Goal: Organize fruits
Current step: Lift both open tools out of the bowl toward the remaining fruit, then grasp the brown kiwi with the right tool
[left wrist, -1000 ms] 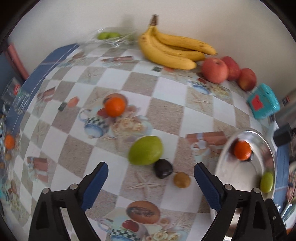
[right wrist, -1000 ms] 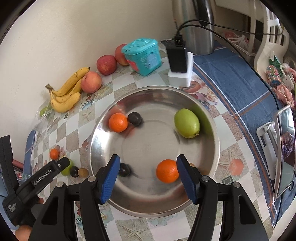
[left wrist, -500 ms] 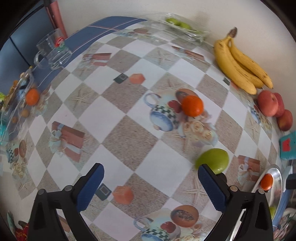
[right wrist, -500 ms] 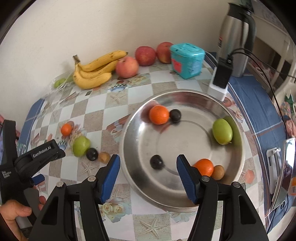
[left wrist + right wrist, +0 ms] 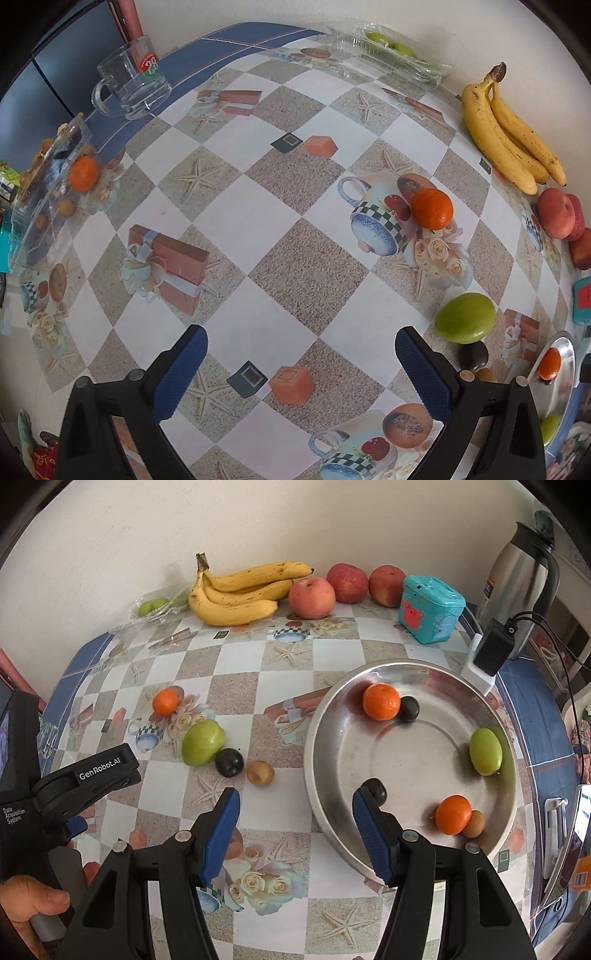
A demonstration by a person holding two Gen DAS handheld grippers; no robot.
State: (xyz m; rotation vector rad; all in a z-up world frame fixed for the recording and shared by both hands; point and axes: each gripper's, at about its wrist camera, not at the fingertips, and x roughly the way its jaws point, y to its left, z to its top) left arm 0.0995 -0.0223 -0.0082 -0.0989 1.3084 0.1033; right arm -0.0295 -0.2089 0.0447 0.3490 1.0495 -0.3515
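Observation:
A steel bowl (image 5: 406,768) holds two oranges (image 5: 381,701), two dark plums (image 5: 409,709), a green fruit (image 5: 485,751) and a small brown fruit (image 5: 474,824). On the tablecloth to its left lie an orange (image 5: 165,701), a green fruit (image 5: 203,742), a dark plum (image 5: 229,762) and a brown fruit (image 5: 260,772). My right gripper (image 5: 295,805) hangs open and empty over the bowl's left rim. My left gripper (image 5: 299,350) stands wide open over bare tablecloth. The green fruit (image 5: 465,317) and plum (image 5: 472,354) lie just right of it, the orange (image 5: 432,208) farther off.
Bananas (image 5: 240,594), three apples (image 5: 312,598) and a teal box (image 5: 430,609) line the wall. A kettle (image 5: 521,572) and a charger (image 5: 491,653) stand at the right. A glass mug (image 5: 131,81) and a clear container (image 5: 48,177) sit at the left edge. A hand (image 5: 33,904) holds the left gripper.
The left gripper swung left, away from the green fruit and plum, which now lie outside its right finger. The right gripper moved left from over the bowl's middle to its left rim.

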